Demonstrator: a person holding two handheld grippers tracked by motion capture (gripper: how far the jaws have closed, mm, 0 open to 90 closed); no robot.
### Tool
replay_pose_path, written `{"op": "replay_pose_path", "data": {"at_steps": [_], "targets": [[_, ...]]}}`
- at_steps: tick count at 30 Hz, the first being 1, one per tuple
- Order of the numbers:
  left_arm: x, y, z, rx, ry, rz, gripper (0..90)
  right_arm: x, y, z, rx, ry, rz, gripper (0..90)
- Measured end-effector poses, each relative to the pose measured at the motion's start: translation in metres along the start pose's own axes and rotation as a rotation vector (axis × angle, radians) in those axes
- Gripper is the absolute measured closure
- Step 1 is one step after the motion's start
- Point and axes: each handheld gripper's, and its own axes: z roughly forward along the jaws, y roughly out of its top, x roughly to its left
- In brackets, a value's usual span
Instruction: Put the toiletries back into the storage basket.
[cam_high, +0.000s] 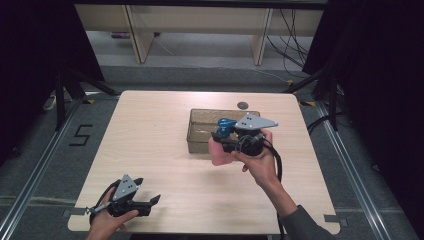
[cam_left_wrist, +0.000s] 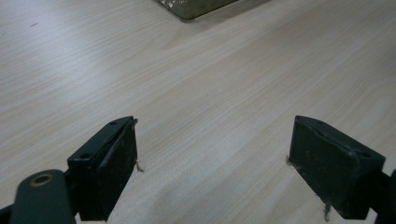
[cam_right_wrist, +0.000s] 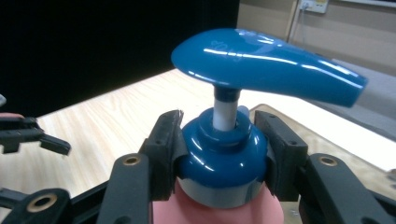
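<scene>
A person stands at a light wooden table (cam_high: 165, 150) with a hand-held gripper in each hand.

The right hand-held gripper (cam_right_wrist: 219, 140) has its two black jaws closed on the blue collar of a pink pump bottle (cam_high: 220, 150), one jaw pressing on each side of the collar, just below the blue pump head (cam_right_wrist: 266, 63). The bottle sits upright between the jaws, its pink body hanging below them and its pump spout sticking out sideways above them. In the high view the bottle is held above the table, at the near edge of a clear, brownish plastic bin (cam_high: 200, 127) that lies just beyond this hand-held gripper.

The left hand-held gripper (cam_left_wrist: 212, 154) is well apart from the bottle, near the table's front left corner. Its jaws stand wide open with nothing between them, just bare wood grain beneath. A corner of the bin shows far ahead of it.
</scene>
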Motion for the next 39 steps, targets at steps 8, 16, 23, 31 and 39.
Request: {"op": "replay_pose_path", "data": {"at_steps": [8, 16, 23, 31, 39], "targets": [[-0.001, -0.001, 0.001, 0.003, -0.008, -0.003, 14.9, -0.013, 0.011, -0.011, -0.018, -0.018, 0.024, 53.4], [0.0, -0.001, 0.0, 0.004, -0.003, -0.008, 15.0, -0.026, 0.022, -0.019, -0.027, -0.041, 0.052, 53.4], [0.001, 0.0, 0.001, 0.002, -0.004, 0.004, 15.0, -0.042, 0.027, -0.021, -0.024, -0.081, 0.045, 53.4], [0.0, -0.001, 0.0, 0.006, -0.004, -0.005, 14.9, -0.061, 0.027, -0.022, -0.042, -0.136, 0.062, 53.4], [0.0, -0.001, 0.0, 0.004, -0.001, -0.008, 15.0, -0.08, 0.02, -0.015, -0.026, -0.185, 0.085, 53.4]]}}
